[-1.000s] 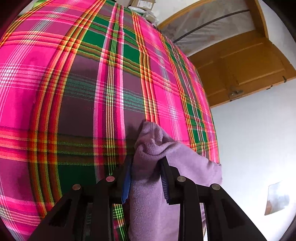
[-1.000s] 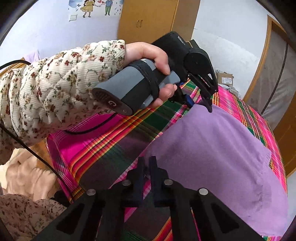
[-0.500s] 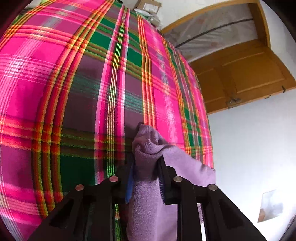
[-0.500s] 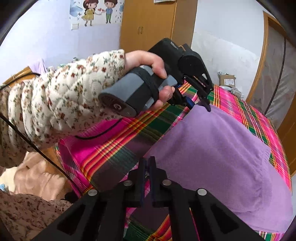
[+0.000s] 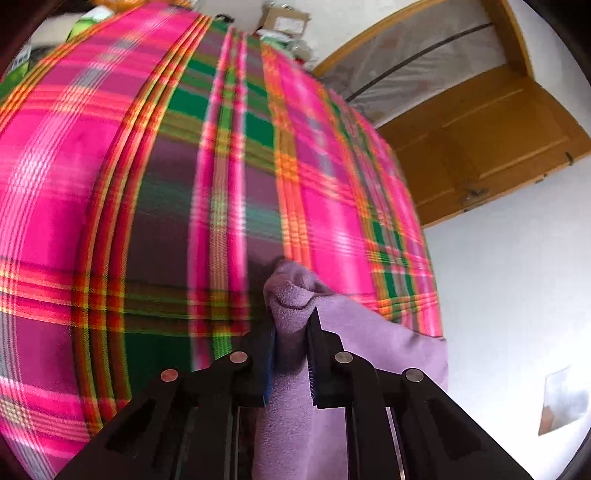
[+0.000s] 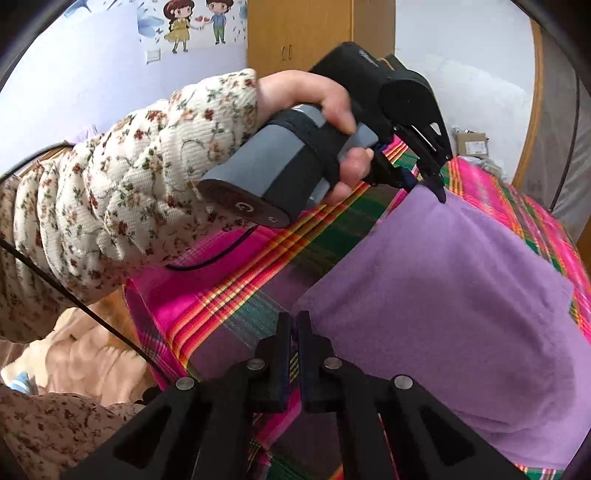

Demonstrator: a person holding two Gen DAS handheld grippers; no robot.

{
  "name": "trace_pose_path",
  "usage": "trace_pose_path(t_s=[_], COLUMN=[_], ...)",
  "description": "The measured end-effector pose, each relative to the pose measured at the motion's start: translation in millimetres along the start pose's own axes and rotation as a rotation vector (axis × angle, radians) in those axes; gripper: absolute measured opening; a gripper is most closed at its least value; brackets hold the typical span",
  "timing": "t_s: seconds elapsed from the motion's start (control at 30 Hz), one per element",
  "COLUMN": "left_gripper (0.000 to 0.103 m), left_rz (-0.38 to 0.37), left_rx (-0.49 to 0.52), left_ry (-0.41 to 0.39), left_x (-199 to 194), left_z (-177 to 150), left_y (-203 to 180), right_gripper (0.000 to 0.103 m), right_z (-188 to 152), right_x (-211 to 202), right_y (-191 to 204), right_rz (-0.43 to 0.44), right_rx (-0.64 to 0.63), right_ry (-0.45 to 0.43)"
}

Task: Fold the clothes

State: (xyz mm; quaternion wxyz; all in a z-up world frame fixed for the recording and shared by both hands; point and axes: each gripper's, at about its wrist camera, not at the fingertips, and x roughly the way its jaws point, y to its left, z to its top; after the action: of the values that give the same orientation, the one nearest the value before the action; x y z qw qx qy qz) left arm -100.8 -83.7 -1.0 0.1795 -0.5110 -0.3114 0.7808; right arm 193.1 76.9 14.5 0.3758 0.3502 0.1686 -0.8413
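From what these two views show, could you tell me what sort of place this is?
Most likely a home bedroom. The purple garment lies on a bed under a pink plaid bedspread, a wooden wardrobe stands against the wall, and cartoon wall stickers suggest a child's room.

**Home bedroom**

Bed with pink-green plaid sheet, wooden wardrobe, cartoon kids wall sticker, wooden door, cardboard box past the bed's far end. Domestic, lived-in.
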Motion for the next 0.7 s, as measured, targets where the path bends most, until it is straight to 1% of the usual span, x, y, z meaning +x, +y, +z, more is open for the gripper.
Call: trace_pose_path(t_s=[0.07,0.13,0.2,0.23,0.27,0.33,0.4,0.43,0.5,0.57,0.6,0.67,0.7], left_gripper=[0.014,0.014,0.016,0.017,0.022,0.027,0.028,0.028,0.028,0.03,0.031,0.031,0.031], left_rz=[0.0,-0.001,-0.009,-0.015,-0.02,-0.027,-0.034,-0.039,-0.046,-0.053,-0.056,-0.055,-0.055], left_rx=[-0.002,0.006,-0.008,-0.02,-0.032,-0.048,-0.06,-0.065,-0.082,-0.098,-0.102,-0.107,-0.109], left_ry=[0.001,0.005,0.017,0.024,0.03,0.028,0.022,0.02,0.014,0.008,0.008,0.016,0.022], left_x=[1.8,2.8,3.4,3.1,2.9,-0.7,-5.5,-7.8,-12.8,-17.6,-20.0,-22.5,-23.5], left_z=[-0.7,-0.5,0.4,1.0,1.6,1.5,-0.1,-1.1,-3.4,-6.6,-9.5,-15.7,-18.7], left_y=[2.5,0.5,1.0,2.2,3.5,6.7,10.2,12.0,16.2,20.3,22.3,24.2,25.5], right_gripper=[0.004,0.004,0.004,0.005,0.006,0.006,0.006,0.007,0.012,0.027,0.03,0.042,0.045], right_z=[-0.3,-1.0,-1.8,-2.1,-2.5,-3.2,-3.9,-4.4,-5.9,-3.8,-5.0,-6.8,-6.5], right_x=[2.1,-3.0,-8.0,-10.6,-13.1,-18.2,-25.5,-32.2,-42.1,-41.9,-40.3,-33.7,-28.8], right_y=[1.7,2.1,2.5,2.7,2.9,3.3,3.1,2.7,-0.6,-13.7,-21.8,-34.1,-37.6], right_rz=[0.006,0.017,0.028,0.033,0.038,0.049,0.059,0.059,0.039,0.028,0.024,0.032,0.037], right_rx=[-0.005,-0.002,0.001,0.003,0.005,0.008,0.009,0.006,0.009,0.031,0.048,0.076,0.085], right_ry=[0.008,0.002,-0.005,-0.008,-0.011,-0.018,-0.033,-0.055,-0.086,-0.094,-0.093,-0.085,-0.075])
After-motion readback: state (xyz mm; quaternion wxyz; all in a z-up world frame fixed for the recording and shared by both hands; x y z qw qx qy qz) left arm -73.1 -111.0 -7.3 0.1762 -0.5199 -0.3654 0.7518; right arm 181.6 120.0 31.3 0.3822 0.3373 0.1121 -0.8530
